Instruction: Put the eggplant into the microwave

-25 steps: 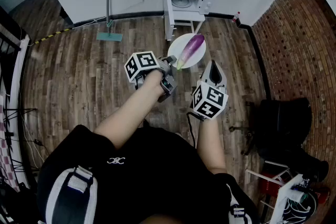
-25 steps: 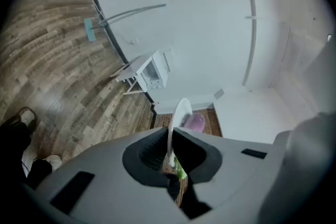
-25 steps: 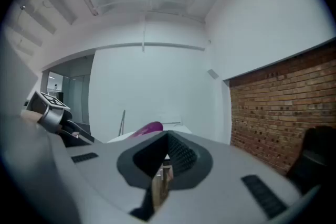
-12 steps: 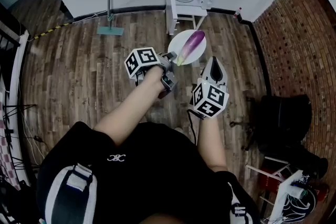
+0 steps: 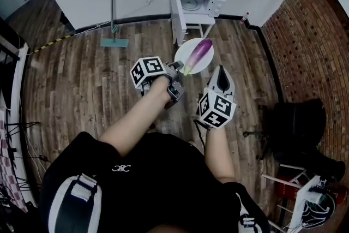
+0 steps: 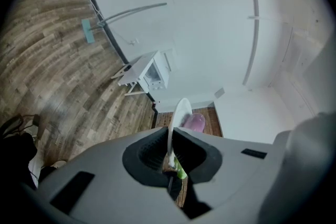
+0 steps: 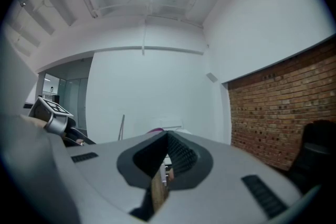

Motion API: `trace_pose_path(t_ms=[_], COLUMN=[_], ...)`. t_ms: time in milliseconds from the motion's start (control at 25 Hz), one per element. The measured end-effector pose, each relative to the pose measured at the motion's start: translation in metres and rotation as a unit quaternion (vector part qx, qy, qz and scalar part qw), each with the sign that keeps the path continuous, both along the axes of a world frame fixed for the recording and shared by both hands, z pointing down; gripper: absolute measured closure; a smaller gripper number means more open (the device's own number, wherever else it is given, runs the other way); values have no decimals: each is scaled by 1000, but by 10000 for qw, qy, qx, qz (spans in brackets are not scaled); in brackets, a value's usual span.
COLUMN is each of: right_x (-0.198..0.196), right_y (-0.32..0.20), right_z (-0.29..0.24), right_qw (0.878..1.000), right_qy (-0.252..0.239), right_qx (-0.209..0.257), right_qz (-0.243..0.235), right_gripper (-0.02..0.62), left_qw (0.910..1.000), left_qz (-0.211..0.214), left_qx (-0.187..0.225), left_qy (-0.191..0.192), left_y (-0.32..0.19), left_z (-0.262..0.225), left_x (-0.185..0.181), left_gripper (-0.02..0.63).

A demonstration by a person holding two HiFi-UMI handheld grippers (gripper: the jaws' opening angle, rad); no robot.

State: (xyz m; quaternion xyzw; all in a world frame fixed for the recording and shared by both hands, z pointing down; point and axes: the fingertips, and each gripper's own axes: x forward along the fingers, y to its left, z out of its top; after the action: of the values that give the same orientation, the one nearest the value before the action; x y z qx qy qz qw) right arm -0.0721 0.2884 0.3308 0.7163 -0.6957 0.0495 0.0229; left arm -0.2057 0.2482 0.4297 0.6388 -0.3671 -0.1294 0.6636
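A purple eggplant (image 5: 199,51) with a green stem lies on a white plate (image 5: 182,51). My left gripper (image 5: 177,66) is shut on the plate's near rim and holds it above the wooden floor. In the left gripper view the plate (image 6: 176,115) stands edge-on between the jaws of the left gripper (image 6: 170,157), with the eggplant (image 6: 194,123) behind it. My right gripper (image 5: 222,71) hovers just right of the plate, jaws together and empty; in its own view the right gripper (image 7: 160,178) is shut. The white microwave (image 5: 195,1) sits on a white stand by the far wall.
A long-handled mop (image 5: 113,8) leans on the wall left of the microwave stand (image 6: 137,73). A brick wall (image 5: 305,46) runs along the right, with a dark chair or bag (image 5: 297,125) before it. A small bottle (image 5: 246,17) stands at the corner.
Both grippers have shifted a little across the floor together with the person. The plate and eggplant stay in the left gripper's hold; the jaws have not changed.
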Motion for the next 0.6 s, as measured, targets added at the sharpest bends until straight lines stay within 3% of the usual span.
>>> trace_pose_path(t_ms=[320,600], right_x=[-25,-6], right_y=[-11,-40], right_z=[10,19], right_qw=[9996,9992], right_qy=[77,69], right_qx=[-106,-208], right_qz=[258,342], right_gripper=[589,589], left_qw=[9997,9992], left_qz=[254,358], left_qx=[-43,-184], left_qy=[-41,-76], left_y=[-24,-51], left_z=[11,23], left_x=[-25,-9], left_gripper=[584,584])
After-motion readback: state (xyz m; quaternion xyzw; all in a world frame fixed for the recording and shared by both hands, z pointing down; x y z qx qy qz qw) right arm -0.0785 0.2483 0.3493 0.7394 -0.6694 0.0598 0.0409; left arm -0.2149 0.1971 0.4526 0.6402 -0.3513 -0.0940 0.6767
